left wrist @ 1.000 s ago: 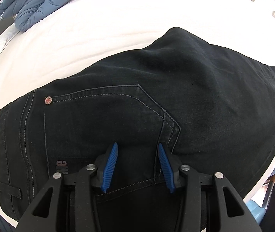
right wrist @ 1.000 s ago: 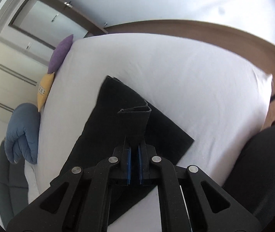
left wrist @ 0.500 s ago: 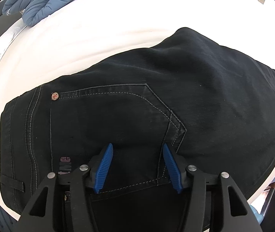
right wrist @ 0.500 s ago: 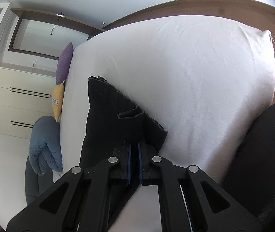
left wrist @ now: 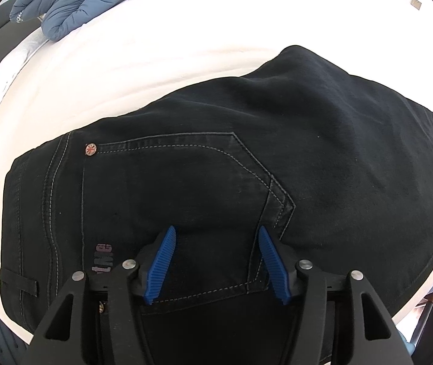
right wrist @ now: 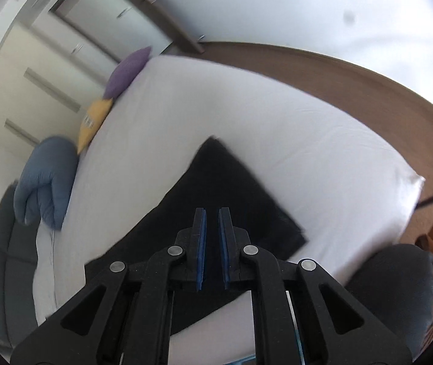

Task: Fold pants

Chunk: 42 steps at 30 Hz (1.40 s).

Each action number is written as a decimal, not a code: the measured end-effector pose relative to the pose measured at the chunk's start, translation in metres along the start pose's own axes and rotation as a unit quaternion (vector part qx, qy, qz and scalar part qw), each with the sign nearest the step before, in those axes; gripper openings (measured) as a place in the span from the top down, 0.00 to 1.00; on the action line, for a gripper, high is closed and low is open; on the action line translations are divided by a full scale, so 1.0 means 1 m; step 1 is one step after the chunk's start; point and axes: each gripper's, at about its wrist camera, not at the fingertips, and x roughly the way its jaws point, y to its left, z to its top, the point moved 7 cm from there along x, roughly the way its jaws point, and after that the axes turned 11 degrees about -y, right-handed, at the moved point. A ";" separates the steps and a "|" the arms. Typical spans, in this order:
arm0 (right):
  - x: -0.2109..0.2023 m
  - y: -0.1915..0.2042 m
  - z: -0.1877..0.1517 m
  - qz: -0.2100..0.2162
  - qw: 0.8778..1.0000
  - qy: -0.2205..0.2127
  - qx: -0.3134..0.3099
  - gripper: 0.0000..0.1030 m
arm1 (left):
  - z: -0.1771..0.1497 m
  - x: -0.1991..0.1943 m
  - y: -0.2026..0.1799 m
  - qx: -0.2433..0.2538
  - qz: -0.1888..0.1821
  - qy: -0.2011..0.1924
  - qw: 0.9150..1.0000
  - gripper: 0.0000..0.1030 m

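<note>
The black pants (left wrist: 246, 167) lie folded on the white bed (left wrist: 155, 60), near the edge closest to the person, well apart from the blue quilt (left wrist: 73, 0) and the yellow pillow (right wrist: 93, 121) and purple pillow (right wrist: 128, 71) at the head of the bed.

The left gripper (left wrist: 216, 258) hovers low over the back pocket (left wrist: 170, 197), its 2 blue fingers (left wrist: 163, 261) spread wide with nothing between them; whether the tips touch the denim cannot be told. The right gripper (right wrist: 212, 246) hangs above the pants with its fingers (right wrist: 201, 246) nearly together, a narrow gap between the pads and no cloth in it, so it grips nothing.

Risks from here, as a judgement: the stacked denim is stiff and may spring open if the top layer is nudged sideways, and a pinch at the pocket could catch only 1 layer and peel it off the stack. A pull toward the near edge could drag the bundle off the bed.

In the left view the long axis runs left to right, the waistband and belt loop (left wrist: 18, 283) at the left, the folded end at the right. In the right view the bundle runs diagonally away, 1 corner pointing up the bed.
</note>
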 end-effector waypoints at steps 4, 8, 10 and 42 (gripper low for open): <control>0.042 0.010 -0.032 -0.019 0.995 0.086 -0.036 0.92 | -0.001 -0.002 0.001 -0.005 -0.001 -0.003 1.000 0.41; 0.052 -0.048 -0.042 -0.094 0.991 0.093 -0.030 1.00 | -0.004 -0.006 0.007 -0.012 -0.011 -0.014 1.000 0.41; 0.046 -0.063 -0.037 -0.090 0.992 0.086 -0.010 1.00 | -0.003 -0.013 0.007 -0.015 -0.010 -0.016 1.000 0.41; 0.190 0.266 -0.128 0.183 0.942 0.198 -0.202 0.62 | -0.006 -0.014 0.081 -0.070 0.015 -0.093 0.993 0.35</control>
